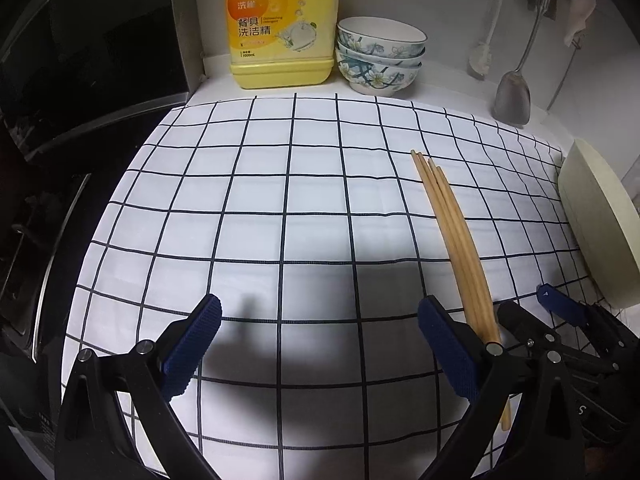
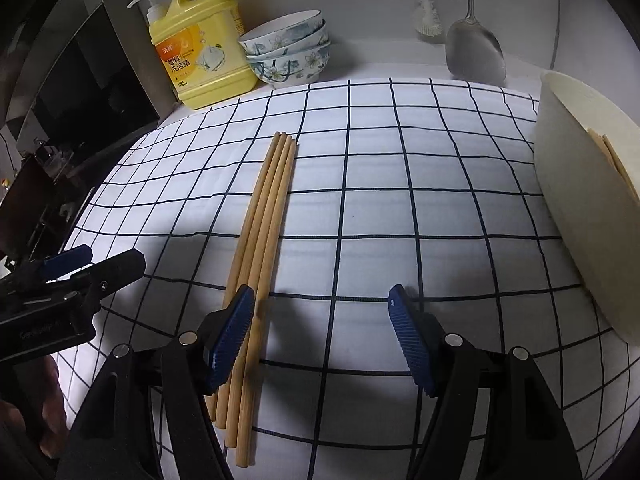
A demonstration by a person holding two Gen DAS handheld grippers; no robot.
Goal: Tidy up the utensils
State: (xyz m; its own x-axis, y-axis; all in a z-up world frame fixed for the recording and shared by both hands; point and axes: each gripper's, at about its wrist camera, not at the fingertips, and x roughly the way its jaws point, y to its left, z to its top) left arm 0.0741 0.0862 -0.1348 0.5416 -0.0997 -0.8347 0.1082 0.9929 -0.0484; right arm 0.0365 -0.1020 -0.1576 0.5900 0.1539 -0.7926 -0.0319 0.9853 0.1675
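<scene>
Yellow detergent jug [image 1: 282, 24], label "洗洁精", behind loose chopsticks [image 2: 256, 248].

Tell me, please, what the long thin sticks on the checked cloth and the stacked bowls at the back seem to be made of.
The four long pale-tan chopsticks look like bamboo or wood: matte, uniform tan, no shine. The stacked white bowls with blue flower print look like glazed ceramic: glossy, smooth rims, painted pattern. The white cloth with dark grid lines is woven fabric; it shows soft creases.
</scene>
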